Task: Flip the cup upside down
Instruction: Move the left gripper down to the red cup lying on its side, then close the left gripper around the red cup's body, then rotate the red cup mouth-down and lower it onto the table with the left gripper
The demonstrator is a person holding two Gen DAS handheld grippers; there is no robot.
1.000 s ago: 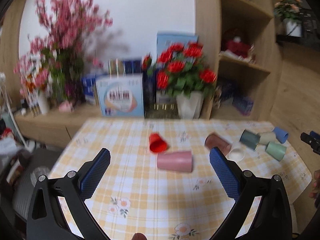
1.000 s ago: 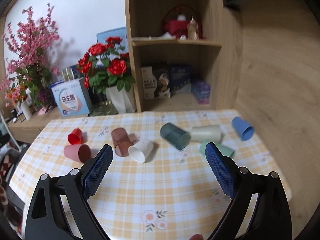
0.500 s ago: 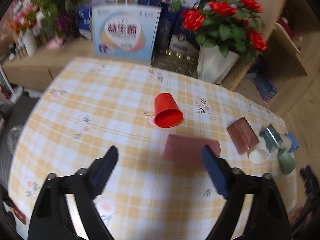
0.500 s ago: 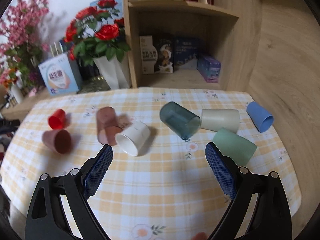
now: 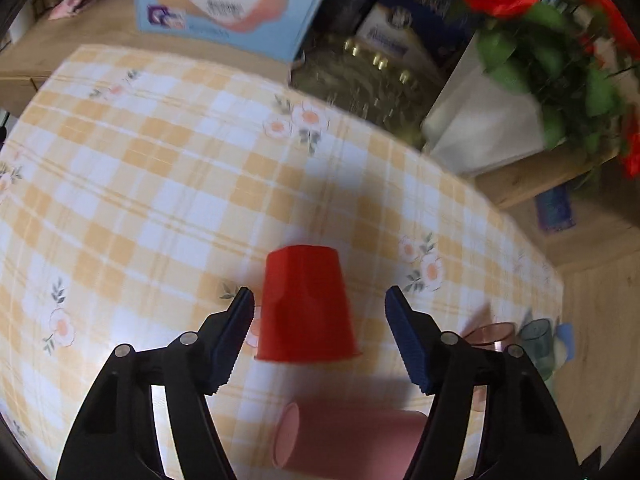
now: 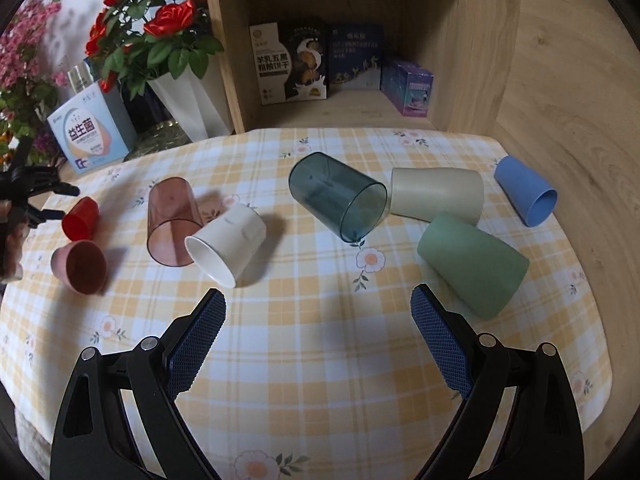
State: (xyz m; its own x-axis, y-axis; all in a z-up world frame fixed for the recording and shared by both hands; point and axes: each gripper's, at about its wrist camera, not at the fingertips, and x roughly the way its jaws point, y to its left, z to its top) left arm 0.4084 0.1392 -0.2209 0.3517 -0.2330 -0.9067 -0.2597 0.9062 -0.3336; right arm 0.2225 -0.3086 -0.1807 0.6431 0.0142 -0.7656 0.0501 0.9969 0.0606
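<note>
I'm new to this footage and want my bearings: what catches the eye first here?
The red cup lying on its side between the open fingers of the left gripper, with a pink cup just below it. In the right view, cups lie tipped across the checked tablecloth; the dark teal cup stands out mid-table.

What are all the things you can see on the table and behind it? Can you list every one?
red cup: 1, red, lying on its side between the left tool's fingers, not touched
pink cup: 1, pink, on its side just in front of the red one
other cups: 6, clear brown, white, clear dark teal, beige, green, blue, all on their sides
tablecloth: 1, yellow and white check with flowers
roses in white vase: 1, red, behind table
light blue box: 1, behind table
shelf boxes: several, in wooden shelf
left tool: open
right tool: open, over the cloth
</note>
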